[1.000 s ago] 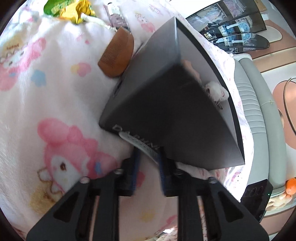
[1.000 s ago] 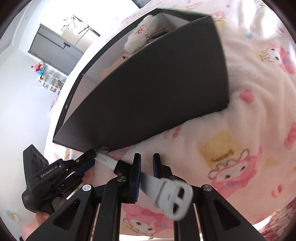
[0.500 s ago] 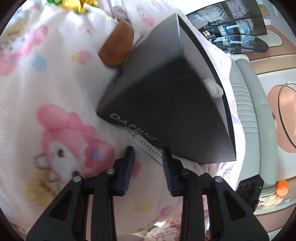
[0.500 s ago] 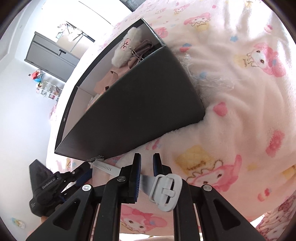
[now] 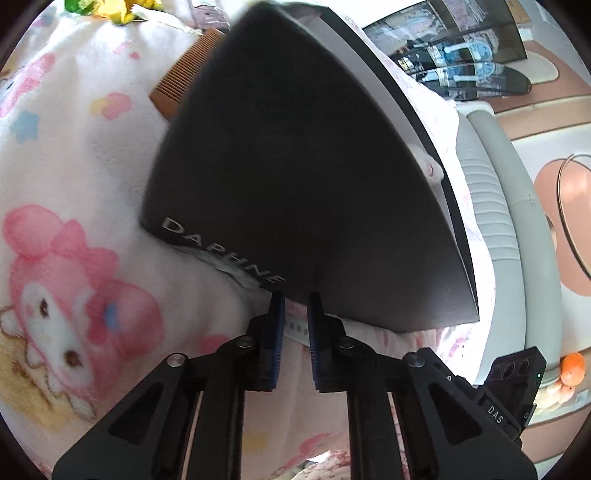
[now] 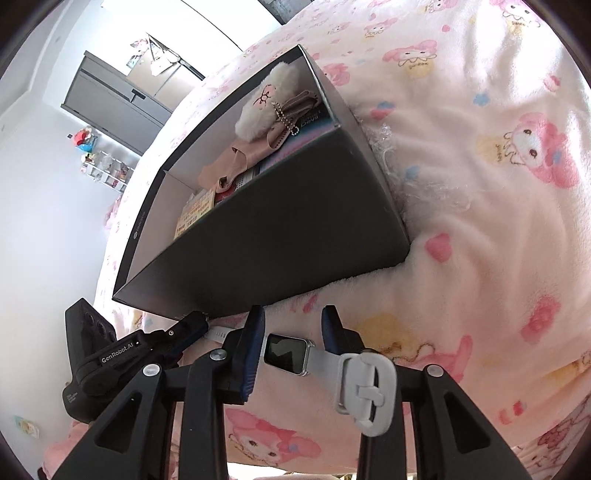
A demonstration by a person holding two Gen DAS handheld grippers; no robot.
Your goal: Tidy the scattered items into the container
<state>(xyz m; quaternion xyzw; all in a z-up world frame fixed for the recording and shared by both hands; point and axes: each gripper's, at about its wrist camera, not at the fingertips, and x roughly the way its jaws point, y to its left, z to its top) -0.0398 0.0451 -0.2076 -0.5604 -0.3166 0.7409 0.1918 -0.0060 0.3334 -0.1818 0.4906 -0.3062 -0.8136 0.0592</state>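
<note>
A white smartwatch (image 6: 286, 354) with a grey-white strap and buckle (image 6: 365, 387) lies on the pink blanket just in front of the black "DAPHNE" box (image 5: 295, 166). My right gripper (image 6: 294, 314) straddles the watch face; its jaws are opening and the pads stand off the watch. My left gripper (image 5: 295, 301) sits at the box's lower corner, its jaws closing on the far end of the strap (image 5: 295, 328), which spans the gap between the pads. In the right wrist view the left gripper (image 6: 192, 323) meets that strap end. The box (image 6: 277, 229) holds a white fluffy charm (image 6: 266, 103) and other items.
A brown comb (image 5: 181, 85) lies against the box's far side, with a yellow-green wrapper (image 5: 110, 7) beyond it. Crumpled clear plastic (image 6: 417, 184) rests by the box's right corner. A grey padded bed edge (image 5: 495, 221) runs along the right.
My left jaws opened, moved closer under the box corner and closed again on the strap end. My right jaws spread apart and let go of the watch, whose face now shows.
</note>
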